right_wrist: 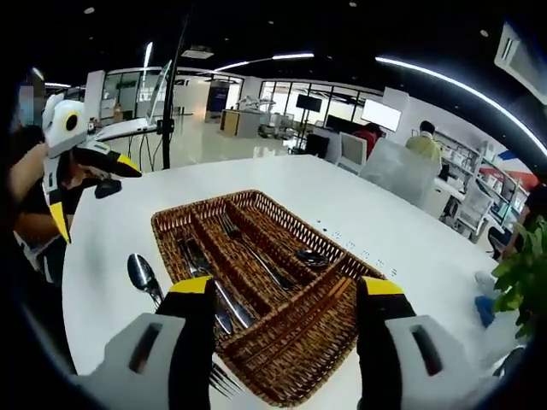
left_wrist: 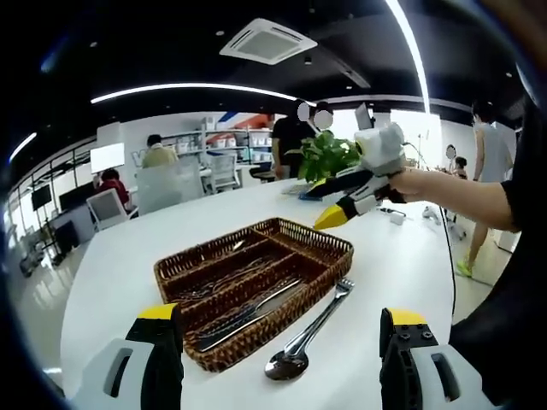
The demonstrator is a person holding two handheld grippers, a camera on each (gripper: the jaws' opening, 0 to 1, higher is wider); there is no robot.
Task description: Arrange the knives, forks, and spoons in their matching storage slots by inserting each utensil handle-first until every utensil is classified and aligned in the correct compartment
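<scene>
A brown wicker tray [left_wrist: 301, 229] with three long slots sits on the white table [left_wrist: 120, 265]. In the right gripper view the tray [right_wrist: 167, 224] holds knives [right_wrist: 198, 263] in one slot, forks [right_wrist: 249, 249] in the middle slot and a spoon [right_wrist: 313, 256] in the third. A loose spoon [left_wrist: 286, 365] and a loose fork [left_wrist: 344, 286] lie side by side on the table beside the tray, the spoon [right_wrist: 140, 273] and the fork's tines [right_wrist: 224, 381] pointing opposite ways. My left gripper [left_wrist: 280, 314] hangs open above them. My right gripper [right_wrist: 286, 289] is open over the tray. Both are empty.
A potted plant [left_wrist: 329, 154] stands at the table's far side. The right gripper [left_wrist: 321, 202], held by a hand, hovers beyond the tray. The left gripper [right_wrist: 92, 193] is at the table's edge. Chairs, desks and several people fill the office behind.
</scene>
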